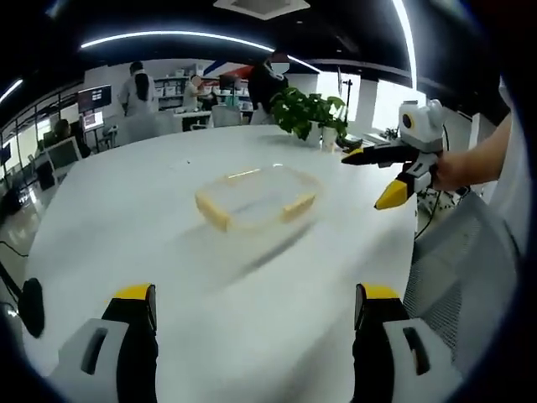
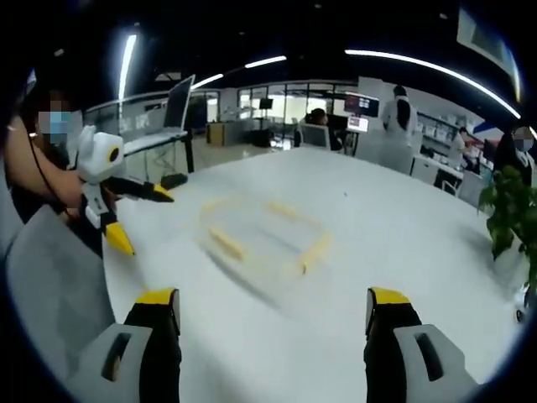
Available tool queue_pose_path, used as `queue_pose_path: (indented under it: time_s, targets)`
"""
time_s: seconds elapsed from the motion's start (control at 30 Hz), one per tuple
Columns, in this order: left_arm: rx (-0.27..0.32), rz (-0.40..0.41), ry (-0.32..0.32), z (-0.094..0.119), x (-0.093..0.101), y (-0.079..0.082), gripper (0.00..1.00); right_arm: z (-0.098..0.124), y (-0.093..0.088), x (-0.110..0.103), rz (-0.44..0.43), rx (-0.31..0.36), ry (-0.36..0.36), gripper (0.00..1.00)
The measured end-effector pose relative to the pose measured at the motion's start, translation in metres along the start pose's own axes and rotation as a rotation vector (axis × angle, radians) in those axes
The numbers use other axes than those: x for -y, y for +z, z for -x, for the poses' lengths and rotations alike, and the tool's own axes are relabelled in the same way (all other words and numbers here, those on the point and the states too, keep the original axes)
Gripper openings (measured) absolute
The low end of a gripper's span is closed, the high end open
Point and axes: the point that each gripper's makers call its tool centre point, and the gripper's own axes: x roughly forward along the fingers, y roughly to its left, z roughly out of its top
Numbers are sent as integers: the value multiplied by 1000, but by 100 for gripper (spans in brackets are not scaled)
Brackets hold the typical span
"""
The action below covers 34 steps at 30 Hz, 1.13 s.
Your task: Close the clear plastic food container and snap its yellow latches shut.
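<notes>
Container: clear plastic food container (image 1: 258, 196) with yellow latches (image 1: 299, 206) along its sides, sitting flat on the white bench (image 1: 151, 218), near the middle and well in from every edge; in the right gripper view it (image 2: 267, 238) is blurred, so I cannot tell how the latches sit.
Lid: looks to be resting on the container, though the blur leaves it unclear whether it is pressed down.
Left gripper: own fingers (image 1: 134, 311) spread wide, yellow-tipped, holding nothing, with the gripper (image 1: 256, 304) above bare bench on the near side of the container and well apart from it; in the right gripper view it (image 2: 141, 217) comes in from the left, fingers spread, beyond the bench edge.
Right gripper: own fingers (image 2: 382, 312) spread wide and empty, the gripper (image 2: 273, 309) above bare bench short of the container; in the left gripper view it (image 1: 373, 178) comes in from the right, held in a person's hand (image 1: 453, 172), fingers spread, off the bench's right edge.
Plant: leafy green plant (image 1: 309, 111) at the far edge of the bench, beyond the container.
Background: open office with desks, monitors and people standing far behind the bench.
</notes>
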Motion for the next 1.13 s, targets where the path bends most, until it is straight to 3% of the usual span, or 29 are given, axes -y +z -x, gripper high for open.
queue_pose_path:
  time_s: [0.5,1.13]
  targets:
    - [-8,22,0,6,6,-13,99,17,-25,3,-26,-23,-16,92]
    - [-17,-8,0,9,10,-14,99,22,-33,10,-68,-31,-44,93]
